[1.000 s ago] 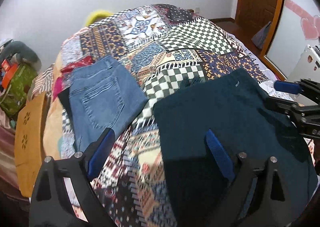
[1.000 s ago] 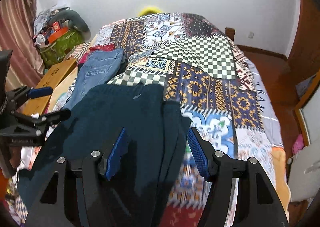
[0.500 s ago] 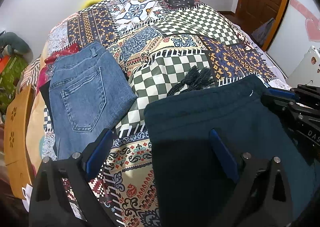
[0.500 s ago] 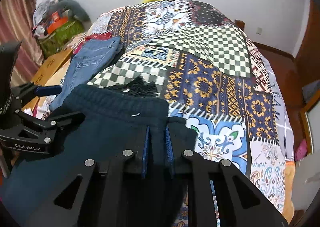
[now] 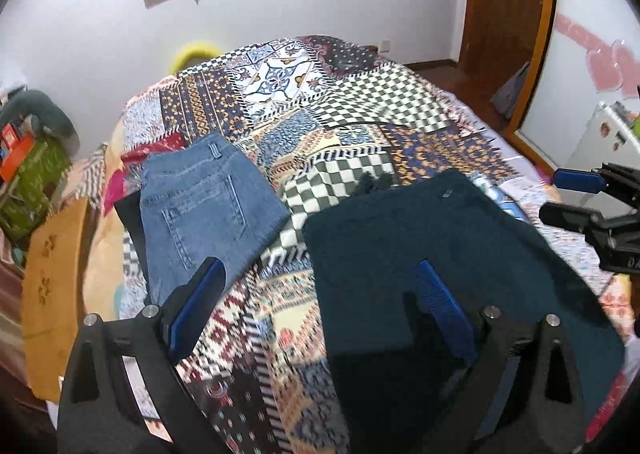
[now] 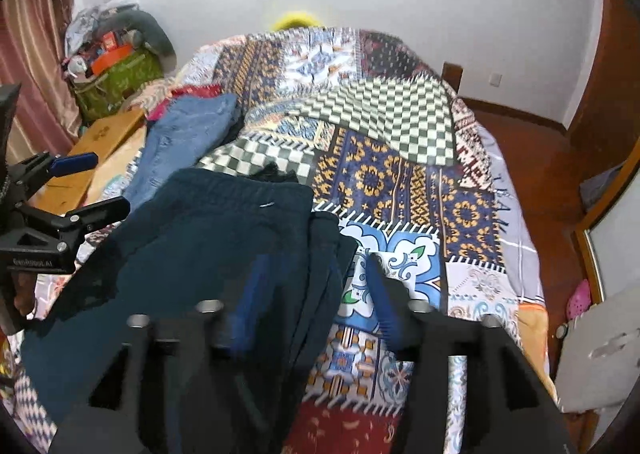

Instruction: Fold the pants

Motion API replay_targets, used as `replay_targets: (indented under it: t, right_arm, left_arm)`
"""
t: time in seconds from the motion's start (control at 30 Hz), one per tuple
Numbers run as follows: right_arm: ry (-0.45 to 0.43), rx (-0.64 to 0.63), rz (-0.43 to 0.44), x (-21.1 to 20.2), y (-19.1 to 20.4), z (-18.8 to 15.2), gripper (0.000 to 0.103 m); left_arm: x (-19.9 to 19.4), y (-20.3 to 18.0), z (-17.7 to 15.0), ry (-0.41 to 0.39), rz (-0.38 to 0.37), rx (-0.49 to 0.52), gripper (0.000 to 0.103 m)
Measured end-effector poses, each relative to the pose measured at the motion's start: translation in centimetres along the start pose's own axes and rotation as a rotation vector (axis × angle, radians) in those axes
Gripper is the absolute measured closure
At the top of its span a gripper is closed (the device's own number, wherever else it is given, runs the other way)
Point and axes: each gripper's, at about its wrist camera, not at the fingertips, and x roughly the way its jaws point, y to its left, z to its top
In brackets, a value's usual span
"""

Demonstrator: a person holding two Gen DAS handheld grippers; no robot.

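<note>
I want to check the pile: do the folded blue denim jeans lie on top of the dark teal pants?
No, the folded blue denim jeans lie apart from the dark teal pants, with patterned bedspread showing between them.

The dark teal pants (image 5: 420, 238) look like soft, matt knit cloth, kinda fleecy. Jeans (image 5: 200, 206) beside them are plain blue denim with visible stitching. The bedspread (image 6: 400, 182) is a woven patchwork print, matt. Fingers (image 5: 196, 306) are matt black plastic with ribbed blue pads and shiny metal bolts.
</note>
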Motion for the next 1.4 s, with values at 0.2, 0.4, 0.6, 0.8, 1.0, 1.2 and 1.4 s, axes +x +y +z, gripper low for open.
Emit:
replay_targets:
  t: [0.2,0.4,0.6,0.8,1.0,1.2,1.4]
  right_arm:
    - [0.009,0.055,0.064,-1.4,0.5,-2.4,0.010]
    - [0.159,0.097,0.132,1.7,0.6,-4.8,0.010]
    - [0.227,0.202,0.244,4.0,-0.6,-5.4,0.010]
    - [0.262,0.221,0.333,6.2,-0.7,-5.0,0.018]
    - [0.273,0.182,0.351,6.7,0.0,-3.4,0.053]
    - [0.226,0.102,0.285,4.8,1.2,-2.5,0.080]
    - [0.154,0.035,0.249,2.1,3.0,-1.0,0.082]
  left_arm:
    - [0.4,0.7,-2.0,0.127,-0.109,-0.068,0.005]
    - [3.9,0.6,-3.1,0.279,-0.197,-0.088,0.005]
    - [6.9,0.6,-2.0,0.381,-0.317,-0.123,0.005]
    - [9.0,0.8,-2.0,0.416,-0.429,-0.191,0.004]
    - [9.1,0.0,-1.3,0.384,-0.504,-0.191,0.029]
    - [6.8,0.0,-1.2,0.323,-0.485,-0.185,0.052]
    - [2.6,0.3,-0.4,0.214,-0.436,-0.142,0.065]
